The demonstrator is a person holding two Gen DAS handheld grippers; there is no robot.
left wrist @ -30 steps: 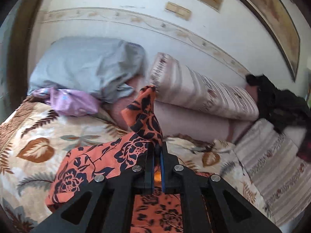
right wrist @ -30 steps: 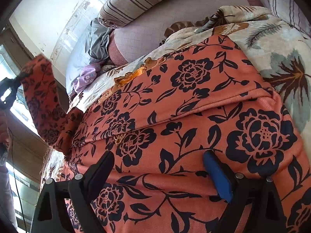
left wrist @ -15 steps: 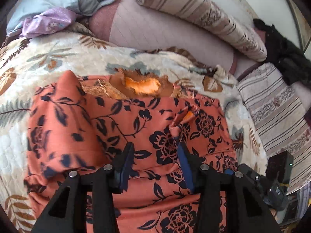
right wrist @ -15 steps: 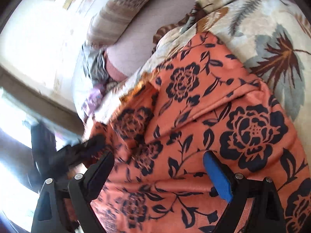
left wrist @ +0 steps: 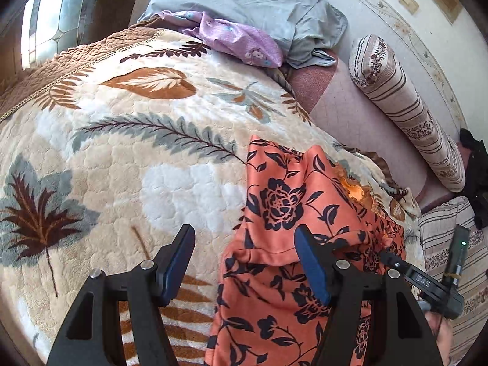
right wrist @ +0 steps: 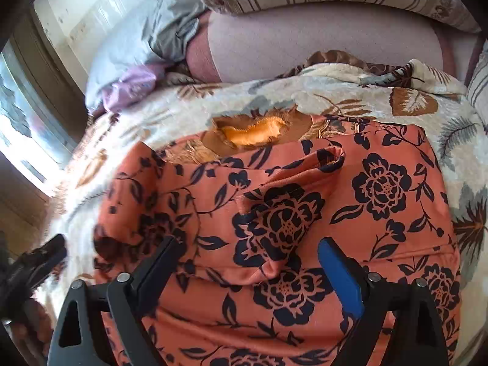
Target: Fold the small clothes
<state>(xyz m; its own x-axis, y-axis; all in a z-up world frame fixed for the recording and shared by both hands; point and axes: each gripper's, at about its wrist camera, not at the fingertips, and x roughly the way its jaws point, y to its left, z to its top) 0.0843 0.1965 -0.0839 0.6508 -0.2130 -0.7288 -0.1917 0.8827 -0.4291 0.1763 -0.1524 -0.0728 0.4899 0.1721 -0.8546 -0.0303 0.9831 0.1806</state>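
An orange garment with a dark floral print (left wrist: 283, 213) is seen spread on a leaf-patterned blanket (left wrist: 128, 152) that covers the bed, near the blanket's far right part and short of the mauve sheet (left wrist: 350, 113) and the striped bolster (left wrist: 405, 106) behind it. The folding is judged to be partly done: one sleeve or side flap (right wrist: 283, 213) is laid over the body of the garment, its cuff end (right wrist: 331, 157) pointing toward the far edge, while the rest of the cloth lies in a single wrinkled layer, so further folds and some smoothing are judged to be left. In the left wrist view the garment's long axis is seen to run from the near edge away toward the bolster, leaning a little to the right; its far end is narrowed to a blunt corner, and which end is neck and which is hem cannot be told. The left gripper (left wrist: 244, 259) is held above the garment's left border, its jaws opening and nothing pressed between them; the cloth's edge lies under the right jaw only. The right gripper (right wrist: 253, 259) is held over the middle of the garment with its jaws wide and no cloth pinched. A lilac cloth (left wrist: 238, 36) and a grey pillow (left wrist: 259, 3) are left at the head of the bed, well apart from the work.
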